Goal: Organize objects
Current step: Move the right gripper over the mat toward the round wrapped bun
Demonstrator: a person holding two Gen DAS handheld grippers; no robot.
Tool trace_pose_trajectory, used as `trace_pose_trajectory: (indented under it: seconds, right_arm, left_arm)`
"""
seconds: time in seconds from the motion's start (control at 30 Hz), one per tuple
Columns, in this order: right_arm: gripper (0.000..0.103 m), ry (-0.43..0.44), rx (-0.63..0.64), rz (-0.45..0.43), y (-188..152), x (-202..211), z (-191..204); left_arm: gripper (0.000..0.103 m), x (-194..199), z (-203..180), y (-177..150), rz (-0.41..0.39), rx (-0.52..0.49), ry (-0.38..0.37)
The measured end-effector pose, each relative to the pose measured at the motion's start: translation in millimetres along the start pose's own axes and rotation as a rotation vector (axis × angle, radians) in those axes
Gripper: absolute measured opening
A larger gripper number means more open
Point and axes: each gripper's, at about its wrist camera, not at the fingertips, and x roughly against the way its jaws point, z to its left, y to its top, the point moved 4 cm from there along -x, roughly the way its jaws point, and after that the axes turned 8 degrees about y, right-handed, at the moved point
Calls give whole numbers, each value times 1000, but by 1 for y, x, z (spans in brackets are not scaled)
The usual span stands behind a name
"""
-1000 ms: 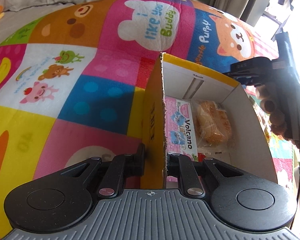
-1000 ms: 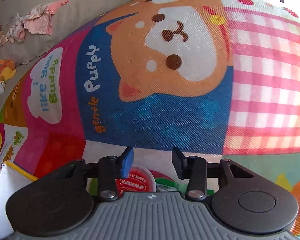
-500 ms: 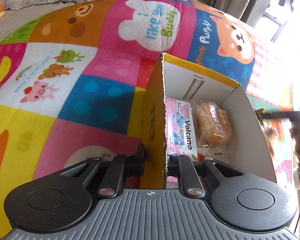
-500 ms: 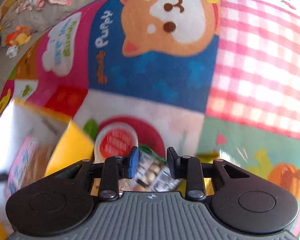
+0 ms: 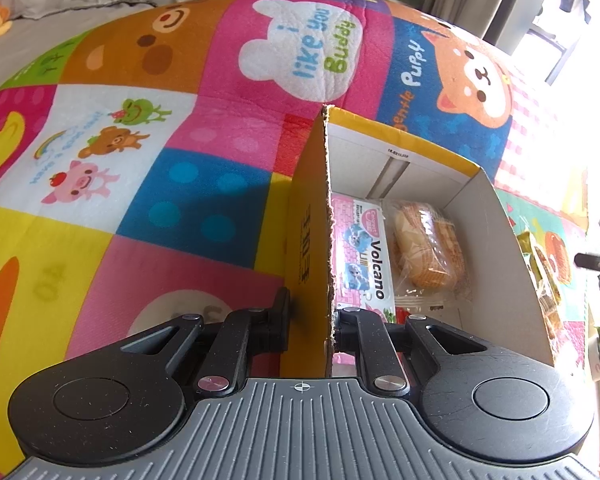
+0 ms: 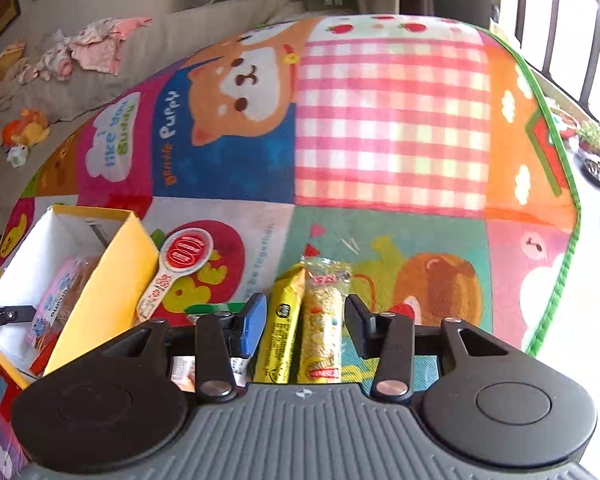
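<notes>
A yellow cardboard box [image 5: 304, 240] stands open on the play mat, and my left gripper [image 5: 310, 312] is shut on its near side wall. Inside lie a pink Volcano packet [image 5: 364, 256] and a wrapped cake [image 5: 424, 248]. In the right wrist view the same box [image 6: 112, 280] is at the left. My right gripper [image 6: 306, 320] hovers over a yellow snack bar [image 6: 282, 332] and a clear-wrapped yellow bar [image 6: 324, 320] lying side by side on the mat. Its jaws are opening, and the pads stand clear of both bars.
A red-lidded cup with a spoon-shaped label [image 6: 184, 256] lies beside the box. More snack packets [image 5: 540, 256] sit right of the box. The mat's green edge [image 6: 556, 280] borders bare floor at the right. A grey sofa [image 6: 148, 52] with clothes stands behind.
My right gripper has swung away from the box to over the two snack bars, and its jaws stand wider. It has left the left wrist view. The left gripper keeps its hold on the box wall.
</notes>
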Motion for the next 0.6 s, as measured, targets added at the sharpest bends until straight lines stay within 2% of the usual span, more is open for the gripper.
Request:
trace_pose_trajectory:
  seconds: [0.13, 0.3, 0.37, 0.5, 0.6]
  right_arm:
    - [42, 30, -22, 17, -17, -4, 2]
    - [44, 175, 30, 15, -41, 12, 46]
    - [49, 180, 90, 36, -51, 13, 66]
    - [50, 156, 199, 65, -64, 7, 93]
    - [50, 179, 165, 31, -51, 5, 95]
  left_arm:
    - [16, 0, -1, 0, 3, -3, 7]
    - [16, -1, -5, -1, 4, -9, 2]
    - [16, -2, -6, -1, 5, -10, -1]
    - [16, -3, -5, -2, 5, -12, -6]
    - [16, -3, -6, -2, 5, -14, -6]
